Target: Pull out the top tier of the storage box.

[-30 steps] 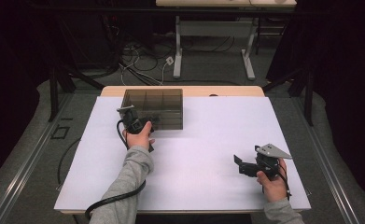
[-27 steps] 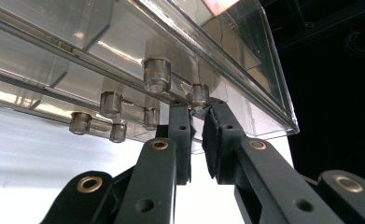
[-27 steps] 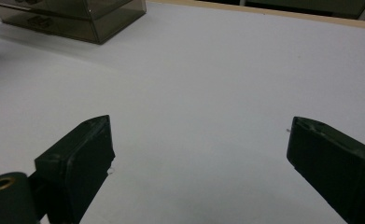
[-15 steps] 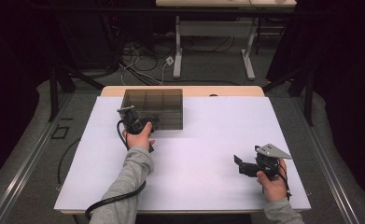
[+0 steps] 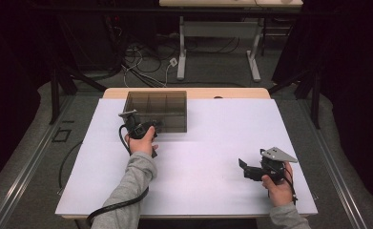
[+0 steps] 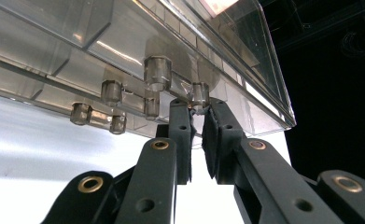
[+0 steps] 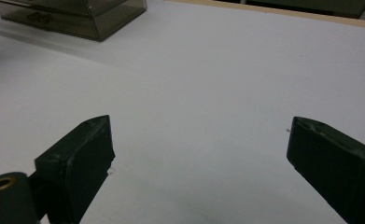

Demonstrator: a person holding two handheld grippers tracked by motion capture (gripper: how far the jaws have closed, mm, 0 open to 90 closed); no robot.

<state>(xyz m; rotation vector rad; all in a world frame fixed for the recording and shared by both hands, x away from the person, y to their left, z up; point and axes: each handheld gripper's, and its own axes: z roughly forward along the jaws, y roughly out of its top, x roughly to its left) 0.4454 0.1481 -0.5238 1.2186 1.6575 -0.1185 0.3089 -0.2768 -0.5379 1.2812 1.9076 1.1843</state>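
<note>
A smoky clear plastic compartment box stands at the back of the white table. My left gripper is at the box's front wall. In the left gripper view its jaws are pinched together on a small clear latch tab on the box's edge, beside hinge-like knuckles. My right gripper hovers near the table's front right, open, with nothing between its pads. The box lies far off at the upper left of the right gripper view.
The tabletop's wooden back edge shows behind the white sheet. Desk legs and cables stand on the floor beyond. A black cable trails from my left gripper over the front edge.
</note>
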